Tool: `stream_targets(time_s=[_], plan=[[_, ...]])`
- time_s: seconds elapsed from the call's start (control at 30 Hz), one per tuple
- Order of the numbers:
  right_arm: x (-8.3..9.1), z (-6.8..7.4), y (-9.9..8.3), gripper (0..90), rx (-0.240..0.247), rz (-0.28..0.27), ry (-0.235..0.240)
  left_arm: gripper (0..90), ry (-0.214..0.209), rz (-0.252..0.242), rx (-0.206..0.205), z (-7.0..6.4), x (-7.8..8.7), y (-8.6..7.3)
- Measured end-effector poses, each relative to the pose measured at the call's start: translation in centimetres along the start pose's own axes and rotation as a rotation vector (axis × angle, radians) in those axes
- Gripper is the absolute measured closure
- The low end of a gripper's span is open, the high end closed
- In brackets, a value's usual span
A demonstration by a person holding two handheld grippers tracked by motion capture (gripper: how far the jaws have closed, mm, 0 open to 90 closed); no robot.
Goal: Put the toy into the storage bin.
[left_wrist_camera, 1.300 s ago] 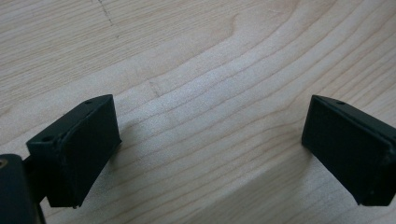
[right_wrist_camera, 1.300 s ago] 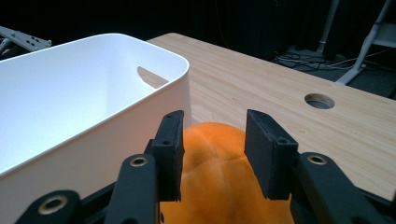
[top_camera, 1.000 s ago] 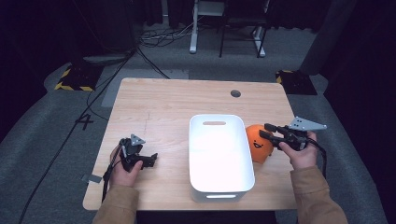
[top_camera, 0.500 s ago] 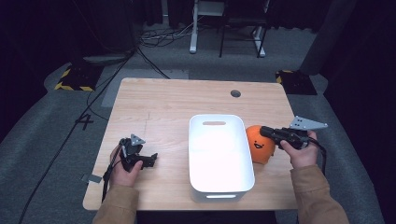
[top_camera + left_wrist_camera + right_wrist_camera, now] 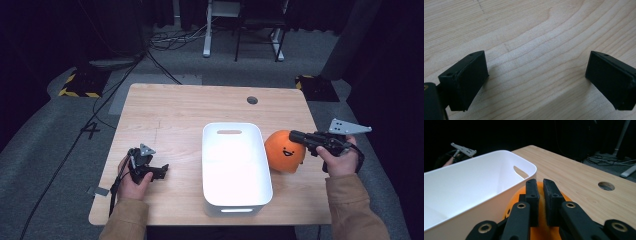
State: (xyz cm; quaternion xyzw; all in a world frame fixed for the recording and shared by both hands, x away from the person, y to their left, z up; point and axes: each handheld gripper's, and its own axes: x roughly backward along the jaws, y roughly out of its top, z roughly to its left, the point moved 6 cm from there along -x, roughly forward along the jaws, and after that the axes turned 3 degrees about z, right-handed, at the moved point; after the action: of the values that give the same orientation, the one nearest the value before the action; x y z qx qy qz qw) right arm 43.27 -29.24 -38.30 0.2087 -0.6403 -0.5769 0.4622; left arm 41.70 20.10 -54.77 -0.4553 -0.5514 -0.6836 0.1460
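Note:
An orange ball-shaped toy with a smiling face sits on the wooden table, touching the right wall of an empty white bin. My right gripper reaches in from the right, its jaws pinched together on the top of the orange toy. In the right gripper view only a thin orange strip shows between the jaws of the right gripper, just beside the bin's rim. My left gripper rests low on the table left of the bin, open, with bare wood between its fingers.
A round cable hole lies in the table's far right part. Dark floor with cables and chair legs lies beyond the far edge. The left gripper's grey plate shows past the bin in the right gripper view.
The right gripper's jaws, spread over the orange toy a second ago, have closed on its top. The left hand and gripper have stayed still.

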Motion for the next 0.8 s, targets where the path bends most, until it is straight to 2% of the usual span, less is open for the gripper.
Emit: stream_targets(time_s=[0.07,0.23,0.47,0.8], plan=[[0.4,-0.1,0.3,83.4,-0.003,-0.014,0.013,4.5,-0.002,0.000,0.002,0.0,0.0,0.0],[1.2,-0.3,1.1,83.5,-0.008,-0.030,0.002,4.5,-0.001,0.000,0.001,0.0,0.0,0.0],[2.3,-0.3,2.3,83.6,0.016,-0.039,-0.022,4.5,0.001,-0.001,0.001,0.0,0.0,0.0],[3.4,0.4,4.2,83.6,0.052,-0.060,-0.037,4.5,-0.002,0.000,0.001,0.0,0.0,0.0]])
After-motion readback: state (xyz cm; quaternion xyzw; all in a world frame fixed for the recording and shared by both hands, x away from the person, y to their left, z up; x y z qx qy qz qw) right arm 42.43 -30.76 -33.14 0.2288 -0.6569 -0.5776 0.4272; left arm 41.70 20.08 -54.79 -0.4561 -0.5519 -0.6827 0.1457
